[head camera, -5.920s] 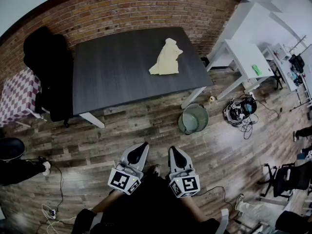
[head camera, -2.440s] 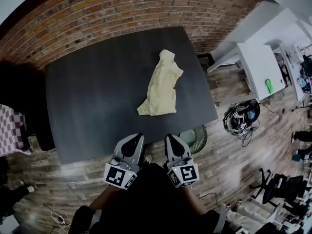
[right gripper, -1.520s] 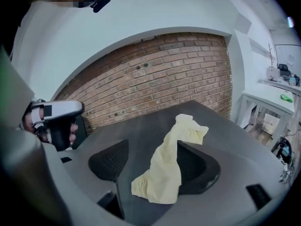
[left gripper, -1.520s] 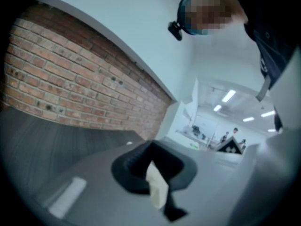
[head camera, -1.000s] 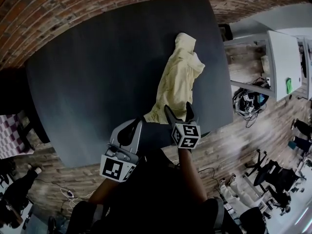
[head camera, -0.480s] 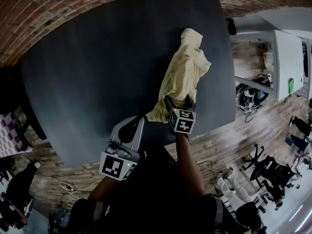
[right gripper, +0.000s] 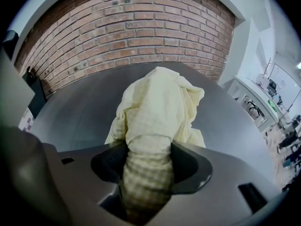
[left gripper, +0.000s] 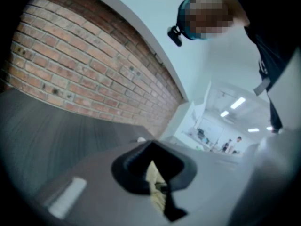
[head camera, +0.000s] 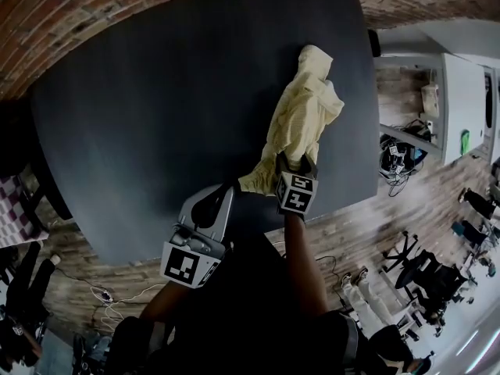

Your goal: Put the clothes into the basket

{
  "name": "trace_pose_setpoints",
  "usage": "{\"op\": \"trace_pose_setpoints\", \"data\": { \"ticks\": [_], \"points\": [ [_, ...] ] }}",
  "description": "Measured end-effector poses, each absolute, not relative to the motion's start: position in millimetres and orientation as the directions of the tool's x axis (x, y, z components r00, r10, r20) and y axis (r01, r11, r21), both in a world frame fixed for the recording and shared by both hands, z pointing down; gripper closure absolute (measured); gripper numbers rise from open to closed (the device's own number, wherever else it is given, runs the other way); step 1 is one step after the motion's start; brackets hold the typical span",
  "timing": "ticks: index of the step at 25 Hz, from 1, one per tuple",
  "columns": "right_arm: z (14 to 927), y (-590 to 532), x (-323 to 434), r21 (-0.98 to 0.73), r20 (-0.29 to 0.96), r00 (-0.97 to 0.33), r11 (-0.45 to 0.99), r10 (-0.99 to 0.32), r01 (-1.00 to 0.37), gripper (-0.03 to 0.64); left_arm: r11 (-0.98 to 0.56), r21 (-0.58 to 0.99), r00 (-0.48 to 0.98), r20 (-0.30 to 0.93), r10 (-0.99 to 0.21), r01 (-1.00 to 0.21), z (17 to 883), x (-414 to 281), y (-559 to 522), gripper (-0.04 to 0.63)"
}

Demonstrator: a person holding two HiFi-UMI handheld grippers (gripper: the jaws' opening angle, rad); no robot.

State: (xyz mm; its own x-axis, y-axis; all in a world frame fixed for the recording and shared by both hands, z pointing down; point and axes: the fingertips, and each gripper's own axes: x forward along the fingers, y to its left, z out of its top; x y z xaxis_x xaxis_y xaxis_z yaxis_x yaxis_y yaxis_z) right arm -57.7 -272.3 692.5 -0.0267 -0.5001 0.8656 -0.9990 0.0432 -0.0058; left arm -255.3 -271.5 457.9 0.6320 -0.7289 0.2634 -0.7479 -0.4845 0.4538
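A pale yellow garment (head camera: 303, 119) lies crumpled on the dark grey table (head camera: 156, 108), toward its right side. My right gripper (head camera: 293, 163) points steeply down at the garment's near end. Its jaws are closing, and a bunch of the cloth (right gripper: 149, 126) fills the gap between them and touches both sides. My left gripper (head camera: 225, 192) hovers over the table's near edge, just left of the garment, with its jaws together and nothing in them. In the left gripper view only a sliver of yellow cloth (left gripper: 154, 175) shows through the slit. No basket is in view.
A brick wall (head camera: 94, 6) runs behind the table. A white desk (head camera: 469, 84) stands to the right over wooden floor (head camera: 367, 225). People and chairs sit at the lower right (head camera: 437, 280). A checkered seat (head camera: 9, 209) is at the left edge.
My right gripper has sunk onto the near end of the yellow garment and its jaws have narrowed around the cloth. The left gripper has barely shifted.
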Motion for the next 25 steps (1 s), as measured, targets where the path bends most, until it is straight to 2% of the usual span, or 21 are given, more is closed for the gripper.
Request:
{"op": "trace_pose_setpoints", "data": {
  "ticks": [6, 11, 25],
  "points": [
    [690.5, -270.2, -58.4, 0.0, 0.868, -0.039, 0.079, -0.495, -0.997, 0.425, -0.484, 0.462, 0.634, 0.254, -0.731, -0.743, 455.3, -258.9, -267.8, 0.591],
    [685.5, -265.3, -59.6, -0.02, 0.876, -0.063, 0.095, -0.478, -0.995, 0.463, -0.493, 0.465, 0.64, 0.239, -0.731, -0.736, 447.0, -256.3, -263.7, 0.591],
    [671.5, -220.6, -71.7, -0.086, 0.865, -0.133, 0.118, -0.485, -0.989, 0.474, -0.507, 0.429, 0.635, 0.238, -0.735, -0.747, 435.0, -255.5, -239.3, 0.591]
  ]
}}
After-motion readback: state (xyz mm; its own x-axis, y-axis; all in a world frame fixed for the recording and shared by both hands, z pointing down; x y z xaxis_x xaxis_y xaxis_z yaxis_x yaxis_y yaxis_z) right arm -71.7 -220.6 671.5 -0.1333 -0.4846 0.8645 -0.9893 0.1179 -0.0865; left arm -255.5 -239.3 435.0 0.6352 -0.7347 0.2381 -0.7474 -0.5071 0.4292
